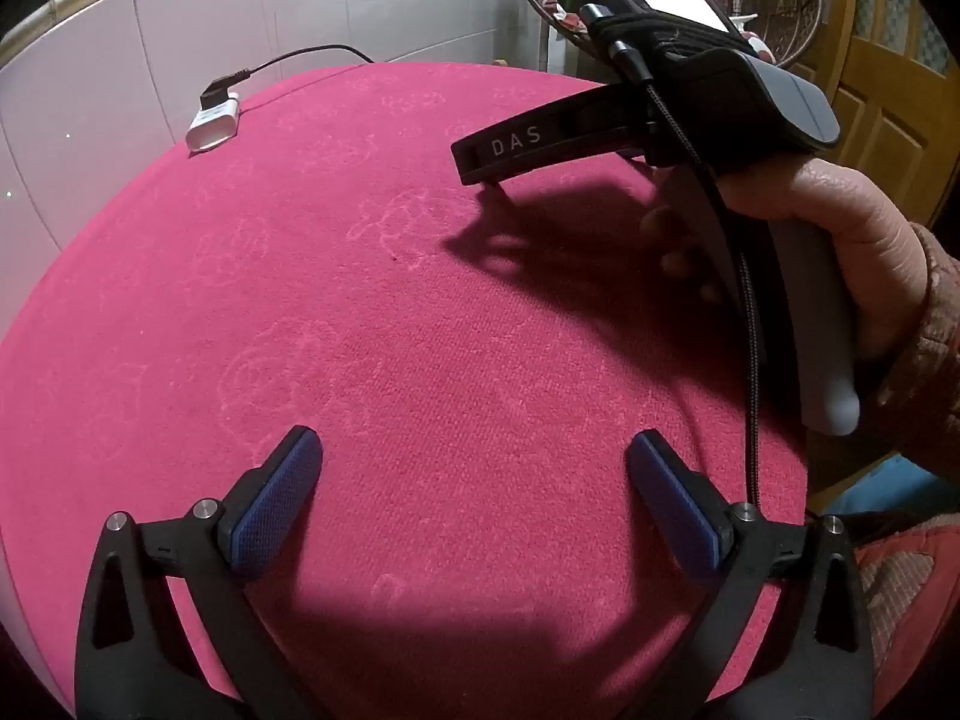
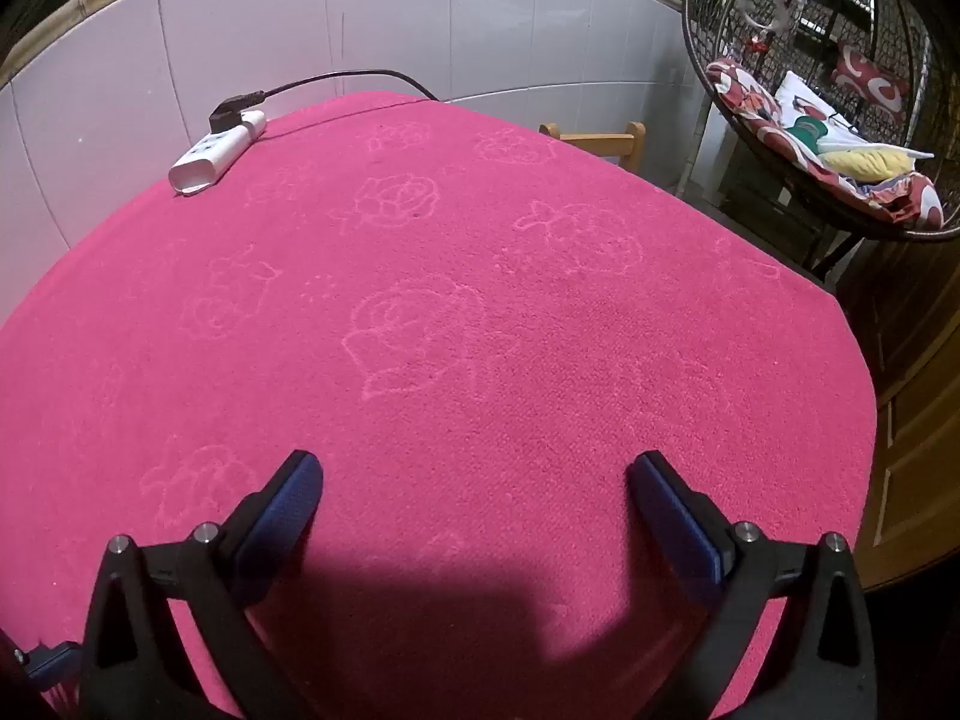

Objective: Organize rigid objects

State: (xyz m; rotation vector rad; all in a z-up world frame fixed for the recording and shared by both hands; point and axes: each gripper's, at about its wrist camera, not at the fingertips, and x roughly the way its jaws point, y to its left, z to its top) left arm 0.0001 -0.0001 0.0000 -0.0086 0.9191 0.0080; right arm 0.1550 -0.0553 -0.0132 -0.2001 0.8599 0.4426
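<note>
A table under a pink flower-patterned cloth fills both views. My left gripper is open and empty, low over the near part of the cloth. My right gripper is open and empty over the cloth too. In the left wrist view the right gripper's black body marked DAS hovers at the right, held by a hand. A white power strip with a black plug lies at the far left edge; it also shows in the right wrist view.
A white tiled wall stands behind the table. A wooden chair back is beyond the far edge. A hanging wicker chair with cushions is at the far right. A wooden door is to the right.
</note>
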